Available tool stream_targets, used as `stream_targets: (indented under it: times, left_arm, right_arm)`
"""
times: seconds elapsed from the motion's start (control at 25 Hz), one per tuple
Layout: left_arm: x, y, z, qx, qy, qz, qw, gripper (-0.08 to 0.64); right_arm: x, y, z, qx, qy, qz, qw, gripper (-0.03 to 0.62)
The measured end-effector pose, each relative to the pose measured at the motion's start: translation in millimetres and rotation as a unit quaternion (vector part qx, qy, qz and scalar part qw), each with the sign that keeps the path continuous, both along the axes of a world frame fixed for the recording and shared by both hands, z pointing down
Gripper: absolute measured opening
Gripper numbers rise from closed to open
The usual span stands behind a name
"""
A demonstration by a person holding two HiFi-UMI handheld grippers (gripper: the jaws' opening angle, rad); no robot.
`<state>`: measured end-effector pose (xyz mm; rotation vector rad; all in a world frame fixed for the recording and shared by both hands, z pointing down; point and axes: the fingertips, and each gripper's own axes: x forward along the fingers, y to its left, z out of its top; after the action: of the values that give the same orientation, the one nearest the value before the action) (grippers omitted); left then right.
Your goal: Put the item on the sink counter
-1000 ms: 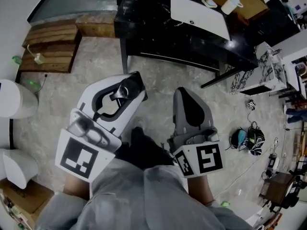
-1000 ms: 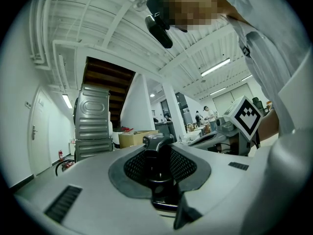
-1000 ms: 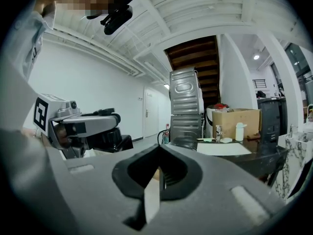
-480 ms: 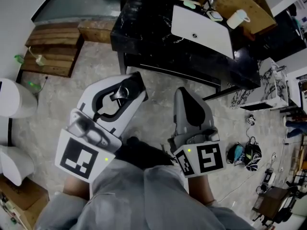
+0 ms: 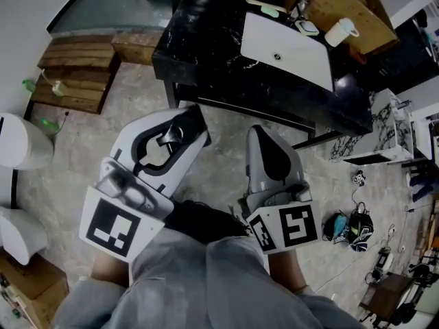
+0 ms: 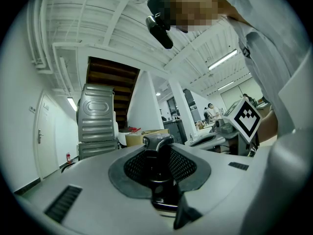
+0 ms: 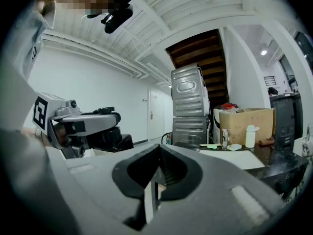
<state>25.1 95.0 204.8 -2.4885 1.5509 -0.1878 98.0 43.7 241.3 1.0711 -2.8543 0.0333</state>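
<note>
Holding a dark item (image 6: 157, 153) with a silvery cap in the left tool (image 5: 182, 125): upright, pinched between both pads at roughly half opening. Not on the desk (image 5: 206, 53) yet. Hanging short of the desk's near edge, out over the pale stone floor (image 5: 82, 136).

Over to the right tool (image 7: 156, 168): closed down to a thin slit, nothing caught in it, also short of the desk's near edge. Both pointing level toward the desk, marker cubes on the side away from it.

Now the desk itself. Black and glossy, with a white sink basin (image 5: 288, 46) set into the right half of its top. At the desk's far right corner, a white mug (image 5: 341, 29). Along the desk's far edge, a small pale dish (image 5: 306, 27) and a flat green thing (image 5: 271, 9), too small to name. Behind that far edge, a brown cardboard box (image 5: 343, 2). Plenty of bare black top on the desk's left half.

Off the desk's left end, a stack of wooden pallets (image 5: 72, 67). Beyond the desk's far left corner, seen from the right tool view, two ribbed metal machines (image 7: 188, 106), one on top of the other. Past the desk's right end, a smaller marble-patterned stand (image 5: 384, 108), and well clear of that end, a heap of bags (image 5: 350, 218) on the floor.

On the desk's near side, grey sleeves (image 5: 206, 279) behind both tools.
</note>
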Motion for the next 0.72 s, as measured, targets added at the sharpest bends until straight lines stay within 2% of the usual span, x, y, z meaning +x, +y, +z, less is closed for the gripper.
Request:
stream_targets:
  times: [0.44, 0.72]
  left_arm:
    - [12.0, -3.1, 0.8, -0.005, 0.003, 0.01, 0.9999, 0.094]
    - [13.0, -22.0, 3.8, -0.005, 0.007, 0.022, 0.9997, 0.094]
  right_arm:
    - [18.8, -3.5, -1.6, 0.0, -0.002, 0.019, 1.0, -0.003]
    - [23.3, -18.0, 3.0, -0.004, -0.003, 0.034, 0.999, -0.003]
